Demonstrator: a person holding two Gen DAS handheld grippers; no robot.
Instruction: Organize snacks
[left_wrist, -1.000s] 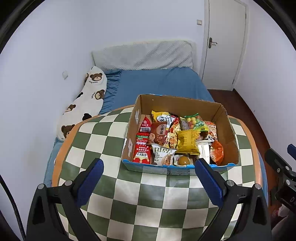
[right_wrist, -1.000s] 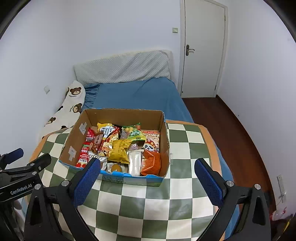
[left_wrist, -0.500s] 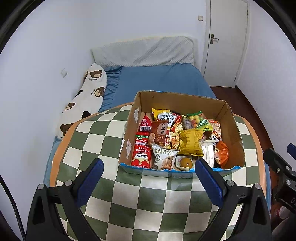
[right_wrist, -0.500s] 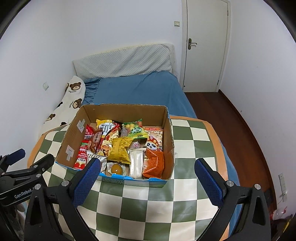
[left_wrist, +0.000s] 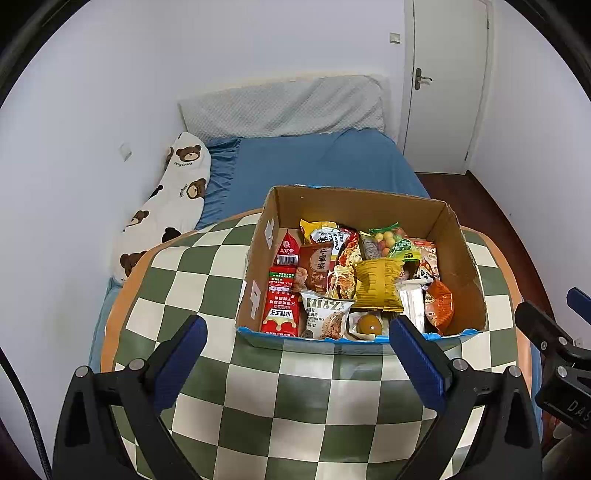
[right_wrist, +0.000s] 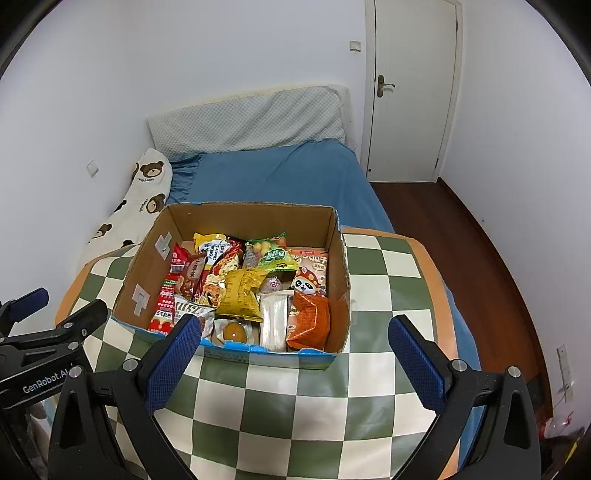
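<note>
Your left gripper hangs above the near part of the checkered table, its jaws spread wide and gripping nothing; its blue pads frame the lower centre of the left wrist frame, just short of the cardboard box; your right gripper is likewise spread wide and empty, with its left pad overlapping the box's near edge in the right wrist frame and its right pad over bare tablecloth to the lower right.

The box sits open in the middle of both frames, on the green-and-white cloth, and it is packed with snacks; along its left wall you see a red sachet pack, and beside that a white oat-snack bag; a yellow crinkled bag lies in the centre, with a green-topped bag of coloured balls toward the back wall; a small round yellow item in clear wrap rests against the near wall, and an orange packet fills the near right corner next to a pale wrapped bar; a panda-printed bag lies just behind the orange one.

Beyond the table, in the upper half of each frame, you have a blue bed with a bear-print pillow at its left, and a white door at upper right.
</note>
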